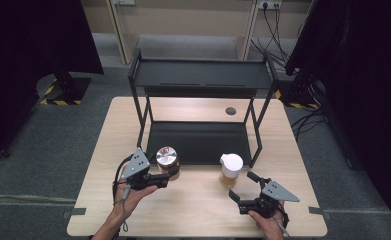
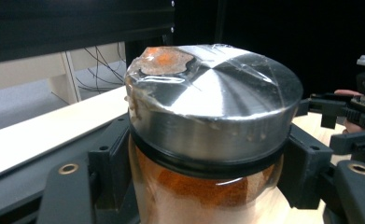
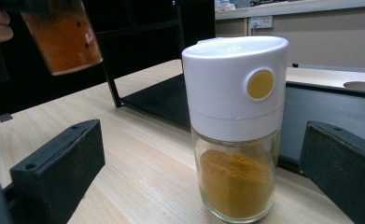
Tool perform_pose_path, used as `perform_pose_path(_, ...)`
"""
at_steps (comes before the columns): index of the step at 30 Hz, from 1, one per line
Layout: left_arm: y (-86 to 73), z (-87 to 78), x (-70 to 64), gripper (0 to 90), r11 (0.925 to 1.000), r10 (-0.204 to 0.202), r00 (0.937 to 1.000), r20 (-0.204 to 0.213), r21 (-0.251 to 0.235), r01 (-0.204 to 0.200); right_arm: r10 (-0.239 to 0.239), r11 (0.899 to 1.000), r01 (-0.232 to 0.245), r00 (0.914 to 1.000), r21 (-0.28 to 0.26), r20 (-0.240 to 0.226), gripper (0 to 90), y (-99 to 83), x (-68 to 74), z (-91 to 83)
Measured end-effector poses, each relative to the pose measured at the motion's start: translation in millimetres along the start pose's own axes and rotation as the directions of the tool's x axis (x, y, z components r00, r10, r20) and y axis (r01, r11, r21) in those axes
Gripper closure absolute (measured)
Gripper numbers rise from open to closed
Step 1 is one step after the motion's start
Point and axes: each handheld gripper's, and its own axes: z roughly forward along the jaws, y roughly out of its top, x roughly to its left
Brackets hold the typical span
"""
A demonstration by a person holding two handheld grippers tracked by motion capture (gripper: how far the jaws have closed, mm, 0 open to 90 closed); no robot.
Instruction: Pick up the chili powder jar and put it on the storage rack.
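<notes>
High view: light wood worktop [image 1: 198,210] with a black two-tier shelf rack [image 1: 200,80] standing on its far half. Left gripper [image 1: 169,176] sits at the left front of the rack, jaws clamped on a jar with a metal lid [image 1: 167,159]; jar holds reddish-orange powder. Left hand [image 1: 133,195] grips it from below. Right gripper [image 1: 243,186] is at the front right, held by the right hand [image 1: 268,222], jaws apart and pointing toward a glass jar with a white cap [image 1: 231,169] that stands upright on the worktop just in front of the rack's lower shelf. The two jars are well apart. Left gripper view: metal lid fills the middle, film wrap over it with a rust-coloured patch [image 2: 166,60] on top; both jaws press against the glass just under the lid's black ring. Right gripper shows far right. Right gripper view: white-capped jar stands between the open jaws, touching neither; yellow button [image 3: 260,84] on the cap, yellow-orange powder in the lower part of the glass. The other jar hangs at top left, tilted, its base clear of the worktop.
</notes>
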Motion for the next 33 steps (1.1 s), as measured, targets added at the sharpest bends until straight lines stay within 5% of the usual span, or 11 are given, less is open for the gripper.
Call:
perform_pose_path(17, 47.9, 0.2, 15.6, 30.4, 1.0, 0.003, 0.9998, 0.02, -0.002, -0.002, 0.001, 1.0, -0.001, 1.0, 0.0, -0.002, 0.4, -0.1, -0.1, -0.1)
perform_pose_path(33, 120.9, 4.2, 19.9, 30.4, 0.9999, 0.009, 0.9993, 0.035, 0.01, -0.009, 0.005, 1.0, -0.005, 1.0, -0.003, -0.004, 0.4, -0.5, -0.1, -0.4)
